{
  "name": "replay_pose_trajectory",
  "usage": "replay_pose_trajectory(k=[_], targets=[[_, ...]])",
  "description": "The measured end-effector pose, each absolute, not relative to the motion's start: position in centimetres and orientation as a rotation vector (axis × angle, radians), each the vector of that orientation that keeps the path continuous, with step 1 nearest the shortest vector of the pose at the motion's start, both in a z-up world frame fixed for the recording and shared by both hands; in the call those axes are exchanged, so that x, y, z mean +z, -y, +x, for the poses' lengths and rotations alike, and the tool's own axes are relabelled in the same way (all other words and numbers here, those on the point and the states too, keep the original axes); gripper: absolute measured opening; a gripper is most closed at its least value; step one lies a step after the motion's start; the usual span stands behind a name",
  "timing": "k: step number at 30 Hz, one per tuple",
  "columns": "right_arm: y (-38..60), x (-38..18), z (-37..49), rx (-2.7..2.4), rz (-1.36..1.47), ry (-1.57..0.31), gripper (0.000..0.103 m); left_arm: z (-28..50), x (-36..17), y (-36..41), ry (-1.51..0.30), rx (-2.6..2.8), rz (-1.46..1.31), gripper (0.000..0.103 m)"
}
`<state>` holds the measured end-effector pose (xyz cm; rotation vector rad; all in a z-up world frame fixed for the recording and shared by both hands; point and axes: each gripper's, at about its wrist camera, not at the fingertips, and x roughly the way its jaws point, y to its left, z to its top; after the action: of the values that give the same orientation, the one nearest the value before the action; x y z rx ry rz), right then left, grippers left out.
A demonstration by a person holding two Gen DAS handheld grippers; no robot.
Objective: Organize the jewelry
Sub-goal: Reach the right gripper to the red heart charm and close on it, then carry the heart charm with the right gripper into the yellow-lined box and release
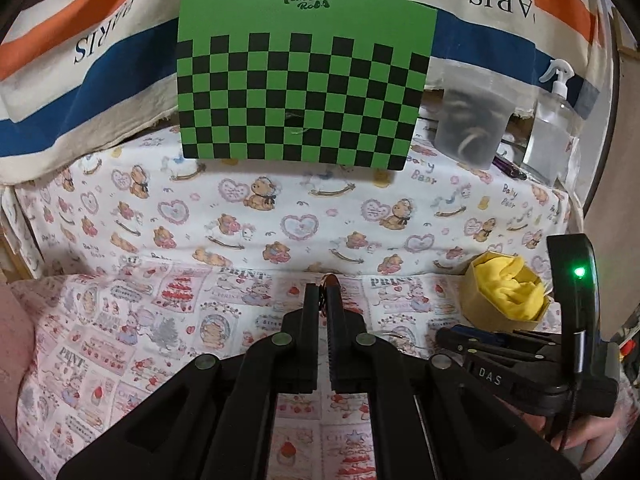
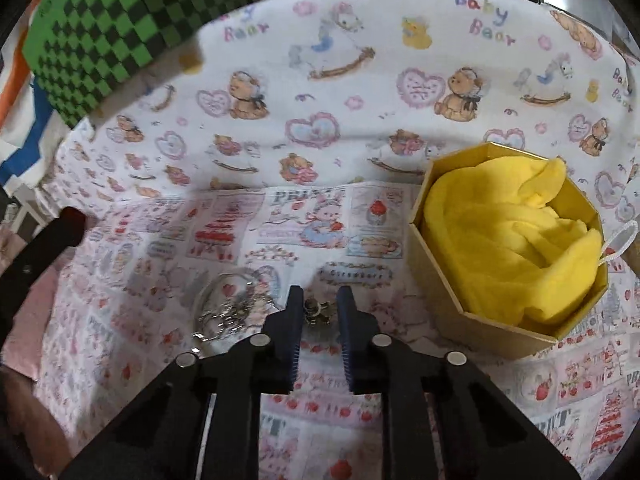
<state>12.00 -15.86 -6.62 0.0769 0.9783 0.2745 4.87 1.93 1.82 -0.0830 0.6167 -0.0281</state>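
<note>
Between the fingers of the right gripper (image 2: 318, 300), which stand apart, a small bronze charm (image 2: 316, 313) lies on the printed cloth (image 2: 240, 224), not pinched; a silver bracelet (image 2: 228, 312) lies just left of it; the gold box (image 2: 480, 320) with yellow fabric (image 2: 508, 248) stands near on the right; the left gripper (image 1: 324, 292) is closed tight on a thin ring piece (image 1: 330, 279)

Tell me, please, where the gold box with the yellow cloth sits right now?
In the right wrist view the gold box sits right of the right gripper, on the printed cloth.

Printed cloth (image 2: 400, 92), gold box (image 2: 472, 312), perhaps bracelets (image 2: 228, 312)
</note>
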Motion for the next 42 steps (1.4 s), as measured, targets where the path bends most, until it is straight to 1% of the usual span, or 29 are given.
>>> replay_pose_trajectory(k=[7, 11, 16, 23, 27, 33, 38, 42], targets=[[16.1, -6.0, 11.9, 0.223, 0.033, -0.942, 0.009, 4.8, 1.8, -2.1, -0.61, -0.019, -0.082, 0.003], [17.1, -4.7, 10.8, 0.3, 0.1, -0.928, 0.009, 4.6, 2.1, -2.2, -0.598, -0.024, -0.083, 0.003], [17.9, -1.9, 7.6, 0.374, 0.113, -0.795, 0.009, 3.8, 2.8, -2.0, -0.549, -0.02, -0.069, 0.003], [22.3, -0.4, 5.9, 0.397, 0.218, -0.713, 0.009, 2.8, 3.3, -1.4, -0.486, -0.022, -0.045, 0.003], [25.0, -0.2, 6.2, 0.373, 0.297, -0.684, 0.009, 2.4, 3.4, -0.8, -0.46, -0.024, -0.018, 0.003], [28.2, -0.6, 6.8, 0.239, 0.289, -0.582, 0.009, 2.1, 3.3, -0.1, -0.464, -0.045, -0.016, 0.003], [29.7, -1.8, 8.5, 0.236, 0.324, -0.614, 0.009, 2.5, 2.5, 0.5, -0.486, -0.034, 0.007, 0.003], [29.2, -2.5, 8.9, 0.241, 0.291, -0.636, 0.009, 2.5, 1.9, 1.1, -0.481, -0.026, 0.04, 0.003]])
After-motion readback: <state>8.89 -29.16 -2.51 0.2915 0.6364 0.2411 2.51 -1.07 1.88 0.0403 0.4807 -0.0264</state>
